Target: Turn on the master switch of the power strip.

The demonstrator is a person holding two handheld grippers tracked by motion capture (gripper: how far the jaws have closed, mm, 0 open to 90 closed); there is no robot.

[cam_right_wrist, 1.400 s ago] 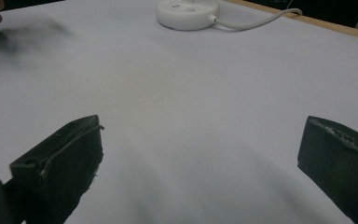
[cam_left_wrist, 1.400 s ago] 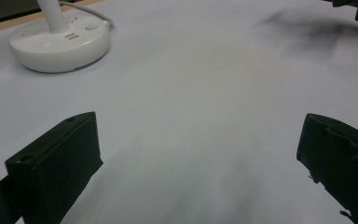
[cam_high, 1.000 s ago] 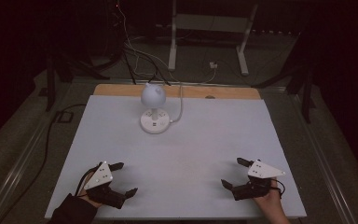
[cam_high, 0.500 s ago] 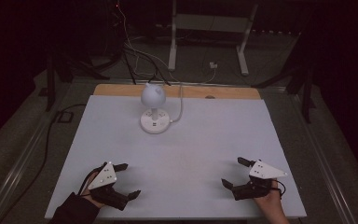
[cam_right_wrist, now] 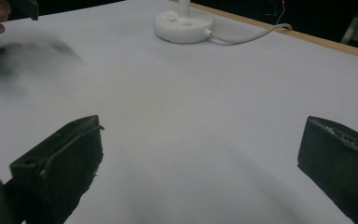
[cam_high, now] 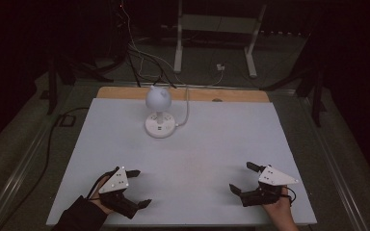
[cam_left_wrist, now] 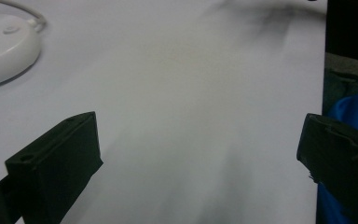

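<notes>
Resting wide open and empty, each hand-held gripper (cam_high: 131,188) (cam_high: 244,179) faces the lamp (cam_high: 160,114) far ahead; likely light, top-heavy: grip its stem.

white lamp (cam_high: 159,113), pale grey table (cam_high: 221,144), black tongs (cam_high: 139,188)

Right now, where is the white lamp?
In the high view the white lamp stands at the table's far side, left of centre, far from both grippers.
</notes>
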